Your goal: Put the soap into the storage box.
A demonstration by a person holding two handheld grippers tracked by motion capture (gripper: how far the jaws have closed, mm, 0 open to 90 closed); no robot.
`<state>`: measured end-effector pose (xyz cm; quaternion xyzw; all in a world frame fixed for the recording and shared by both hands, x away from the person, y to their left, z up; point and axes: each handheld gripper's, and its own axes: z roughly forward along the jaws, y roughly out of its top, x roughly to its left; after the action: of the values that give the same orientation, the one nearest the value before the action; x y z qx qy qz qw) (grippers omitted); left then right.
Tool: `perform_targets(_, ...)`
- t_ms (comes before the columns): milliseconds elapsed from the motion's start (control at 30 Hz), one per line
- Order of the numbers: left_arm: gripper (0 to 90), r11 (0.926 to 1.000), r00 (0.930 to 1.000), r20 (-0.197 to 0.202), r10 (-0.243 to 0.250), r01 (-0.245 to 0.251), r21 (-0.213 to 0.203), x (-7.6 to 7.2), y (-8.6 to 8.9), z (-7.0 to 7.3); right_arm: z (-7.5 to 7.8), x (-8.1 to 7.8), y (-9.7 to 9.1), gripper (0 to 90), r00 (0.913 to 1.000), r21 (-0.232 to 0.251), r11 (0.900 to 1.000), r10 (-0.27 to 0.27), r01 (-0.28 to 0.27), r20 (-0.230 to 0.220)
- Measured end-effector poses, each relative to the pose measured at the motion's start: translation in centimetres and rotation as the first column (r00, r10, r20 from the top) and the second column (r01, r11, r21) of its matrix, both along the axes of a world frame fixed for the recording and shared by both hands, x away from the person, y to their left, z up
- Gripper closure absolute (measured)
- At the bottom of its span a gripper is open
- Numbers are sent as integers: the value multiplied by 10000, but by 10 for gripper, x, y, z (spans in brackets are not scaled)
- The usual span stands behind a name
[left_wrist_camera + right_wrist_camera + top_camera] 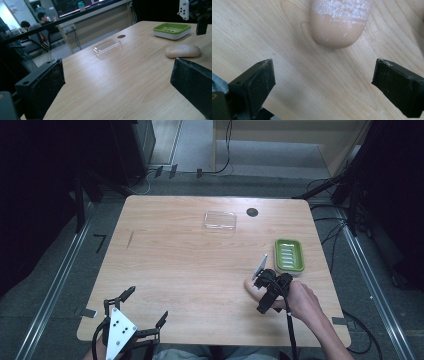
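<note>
A peach bar of soap (249,286) lies on the wooden table (175,270), right of centre; it looks close in the right gripper view (339,22) and farther off in the left gripper view (182,50). My right gripper (264,284) hovers over the soap's near end, tilted down, and its jaws (322,75) are open with only bare wood between them. A green soap dish (289,255) sits just behind it. My left gripper (145,306) rests at the front left corner, open and empty (117,67).
A clear plastic lid (220,220) lies at the back middle of the table, with a round black hole (252,212) beside it. The lid (107,47) and dish (172,30) lie ahead of the left gripper. People sit in the room beyond the table.
</note>
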<state>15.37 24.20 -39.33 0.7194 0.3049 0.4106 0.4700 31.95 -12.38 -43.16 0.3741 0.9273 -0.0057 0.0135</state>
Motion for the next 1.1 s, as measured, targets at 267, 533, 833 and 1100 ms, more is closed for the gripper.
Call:
perform_targets(267,0,10000,10000,-32,-2,2,72,0,0,-1,-3,9,0,42,10000,19,10000,-34,34,-93)
perform_targets(533,0,10000,10000,-14,15,-15,-10,0,0,0,-5,18,3,42,9997,93,9999,-123,125,-193)
perform_targets(833,0,10000,10000,-2,8,-8,13,0,0,0,-8,31,10,33,9993,227,9995,-190,198,-334)
perform_targets(1100,0,10000,10000,-2,20,-20,-6,0,1,-1,-15,40,15,14,9980,261,9992,-301,316,-555)
